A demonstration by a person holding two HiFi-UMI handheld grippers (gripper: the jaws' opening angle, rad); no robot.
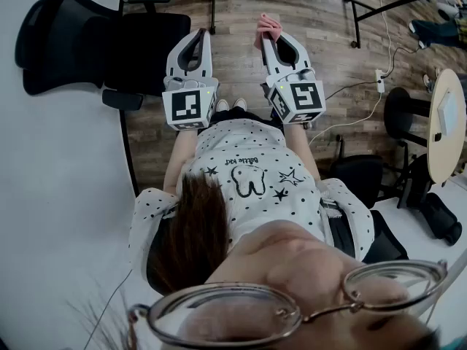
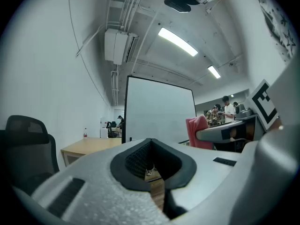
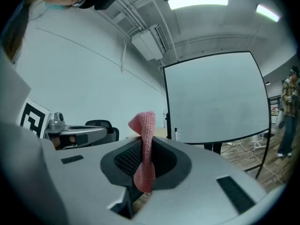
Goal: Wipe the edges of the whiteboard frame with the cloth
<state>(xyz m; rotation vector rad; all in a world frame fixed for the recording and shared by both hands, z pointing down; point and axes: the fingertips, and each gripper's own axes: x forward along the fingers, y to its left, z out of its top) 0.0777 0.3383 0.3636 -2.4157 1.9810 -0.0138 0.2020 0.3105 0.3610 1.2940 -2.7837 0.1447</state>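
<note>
The pink knitted cloth (image 3: 145,142) is soft and ribbed. It is pinched as a narrow upright fold between the closed tips of the right tongs (image 1: 270,35). One rounded end pokes up past the tips and the other end hangs down inside the oval hollow lined with black ridged pads. In the head view the cloth (image 1: 267,25) shows as a small bunch at the twelve o'clock end of those tongs.

The left tongs (image 1: 200,36), smooth grey-white plastic with the same black ridged lining, are pressed tip to tip with nothing between them.

Both pairs are held side by side over the brown wood-plank floor (image 1: 241,9). A black mesh-backed office chair (image 1: 87,46) stands at about ten o'clock of the left tongs.

The flat white whiteboard (image 3: 215,97) with its thin black frame (image 3: 166,102) stands upright, at about two o'clock from the cloth in the right gripper view, well apart from it.
</note>
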